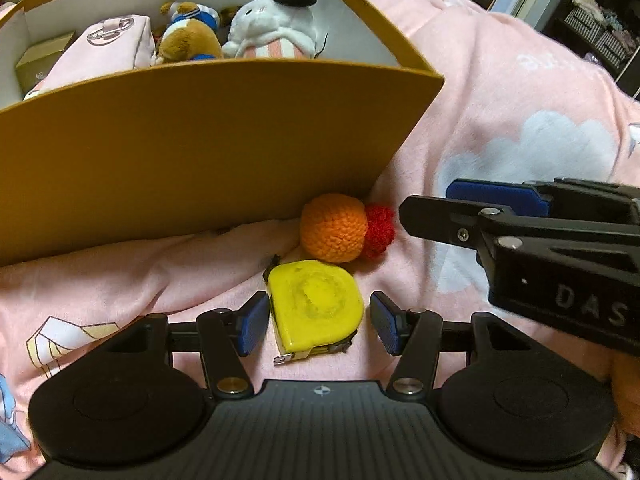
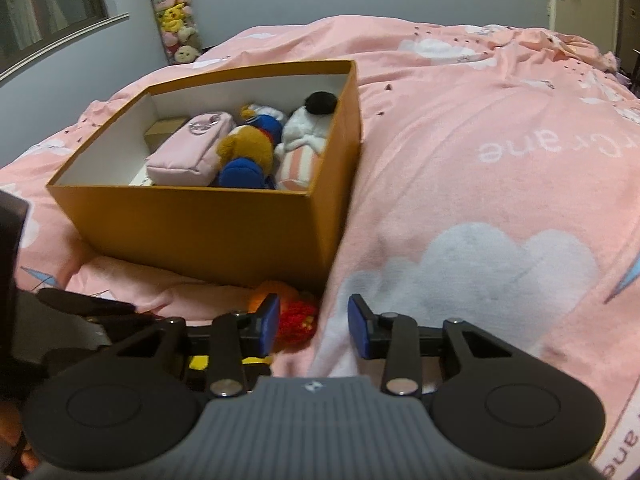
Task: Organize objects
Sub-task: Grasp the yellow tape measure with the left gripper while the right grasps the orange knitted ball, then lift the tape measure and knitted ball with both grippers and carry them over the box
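A yellow tape measure (image 1: 316, 312) lies on the pink bedspread between the blue pads of my left gripper (image 1: 320, 326). That gripper is open, with a small gap at the right pad. Just beyond it, an orange crocheted ball (image 1: 334, 228) and a red one (image 1: 380, 228) rest against the near wall of a mustard cardboard box (image 1: 200, 152). My right gripper (image 1: 430, 202) comes in from the right, its tips close to the red ball. In the right wrist view, the right gripper (image 2: 314, 324) is open over bare bedding. The red ball (image 2: 298, 318) and orange ball (image 2: 272, 290) sit beside its left finger.
The box (image 2: 200, 224) holds a pink pouch (image 2: 188, 152), a brown-and-blue plush (image 2: 248, 152), a white plush with a black hat (image 2: 308, 128) and a small carton. Pink cloud-print bedding (image 2: 480, 160) spreads to the right. A stack of plush toys (image 2: 176, 20) stands by the far wall.
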A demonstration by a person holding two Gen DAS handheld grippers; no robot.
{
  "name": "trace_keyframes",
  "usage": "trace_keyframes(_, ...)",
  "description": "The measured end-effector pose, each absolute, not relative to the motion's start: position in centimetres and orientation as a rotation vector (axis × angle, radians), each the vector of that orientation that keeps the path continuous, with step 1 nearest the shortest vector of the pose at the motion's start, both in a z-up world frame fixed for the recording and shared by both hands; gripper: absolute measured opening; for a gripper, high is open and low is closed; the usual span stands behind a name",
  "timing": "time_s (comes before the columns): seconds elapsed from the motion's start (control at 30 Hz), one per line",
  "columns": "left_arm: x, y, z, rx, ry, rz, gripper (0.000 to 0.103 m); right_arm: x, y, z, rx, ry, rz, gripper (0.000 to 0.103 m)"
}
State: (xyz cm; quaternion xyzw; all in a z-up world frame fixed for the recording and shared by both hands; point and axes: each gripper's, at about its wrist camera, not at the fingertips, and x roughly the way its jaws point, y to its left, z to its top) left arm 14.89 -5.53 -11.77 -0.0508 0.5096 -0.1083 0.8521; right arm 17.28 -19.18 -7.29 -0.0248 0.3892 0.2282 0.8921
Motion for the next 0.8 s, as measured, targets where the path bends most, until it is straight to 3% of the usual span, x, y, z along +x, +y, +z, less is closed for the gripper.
trace_keyframes(0.3, 13.9, -3.7, -11.0, -0.083, 1.088, -0.183, 0.059, 18.2, -17.4, -8.1, -0.068, 0.862, 0.563, 0.040)
trace_keyframes(0.43, 13.4, -1.8, -10.9, -0.145, 1.104, -0.154, 0.064, 19.0, -16.5, -8.7, -0.081, 0.883, 0.570, 0.040)
trace_keyframes(0.8, 13.2, -0.3, -11.6, -0.214, 1.131, -0.083, 0.065, 20.8, -15.9, -10.3, -0.071, 0.924, 0.545, 0.048)
